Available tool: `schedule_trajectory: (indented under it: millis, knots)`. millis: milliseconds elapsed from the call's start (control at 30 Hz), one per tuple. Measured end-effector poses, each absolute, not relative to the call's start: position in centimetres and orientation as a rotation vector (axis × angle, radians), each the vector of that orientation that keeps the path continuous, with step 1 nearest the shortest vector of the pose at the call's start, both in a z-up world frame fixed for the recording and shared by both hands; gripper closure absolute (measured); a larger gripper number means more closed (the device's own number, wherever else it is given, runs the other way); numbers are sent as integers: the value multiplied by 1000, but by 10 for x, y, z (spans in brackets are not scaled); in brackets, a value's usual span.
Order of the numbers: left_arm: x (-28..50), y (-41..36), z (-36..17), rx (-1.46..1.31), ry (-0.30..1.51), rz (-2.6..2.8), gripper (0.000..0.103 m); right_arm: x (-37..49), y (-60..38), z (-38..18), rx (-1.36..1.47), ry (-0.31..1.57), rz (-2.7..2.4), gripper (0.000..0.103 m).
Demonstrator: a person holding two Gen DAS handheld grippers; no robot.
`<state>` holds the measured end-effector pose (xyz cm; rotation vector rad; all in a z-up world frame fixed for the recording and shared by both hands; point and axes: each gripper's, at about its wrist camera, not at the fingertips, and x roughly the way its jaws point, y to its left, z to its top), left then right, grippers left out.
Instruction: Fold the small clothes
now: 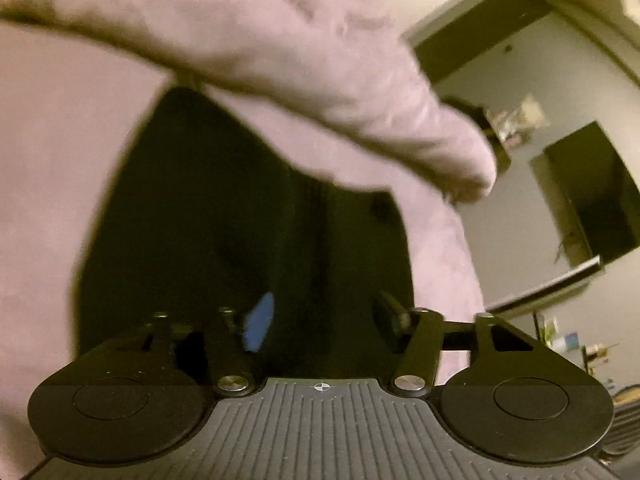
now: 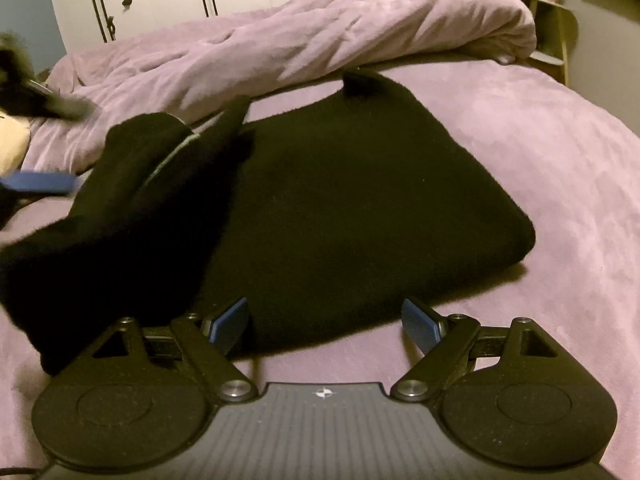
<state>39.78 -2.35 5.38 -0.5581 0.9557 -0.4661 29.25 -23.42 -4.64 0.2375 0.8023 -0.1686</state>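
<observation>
Black garment [image 2: 340, 200] lies on the lilac bed cover [image 2: 540, 160], its main panel flat and squared, its left side bunched in a raised flap. Rumpled duvet [image 2: 280, 40] lies just behind it. Right claw [image 2: 326, 322] hangs spread and empty at the near hem. Left claw [image 1: 320, 320] also stands spread, nothing pinched; view blurred, dark cloth below it. Step in hand, by my reading: tidy the loose left flap. Best done by pinching the flap's edge only, laying it across flat, the right claw steadying the near hem against drag.
</observation>
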Motion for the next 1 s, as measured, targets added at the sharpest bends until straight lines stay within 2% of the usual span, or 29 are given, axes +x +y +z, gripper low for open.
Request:
schedule_trajectory:
  millis: [33, 100, 200, 233, 467, 1000]
  knots:
    - [390, -10, 59, -539, 909, -413, 29, 292, -235, -47, 243, 800, -169, 19]
    - [382, 10, 56, -476, 865, -273, 29, 293, -234, -48, 242, 801, -168, 19]
    - [382, 36, 29, -421, 936, -74, 32, 299, -231, -49, 224, 814, -184, 19]
    - [381, 43, 17, -442, 963, -54, 36, 300, -231, -49, 226, 814, -184, 19]
    - [375, 36, -30, -435, 1073, -14, 36, 308, -231, -56, 216, 852, -210, 19]
    - [373, 7, -34, -444, 1098, -96, 36, 312, -233, -55, 207, 877, -214, 15]
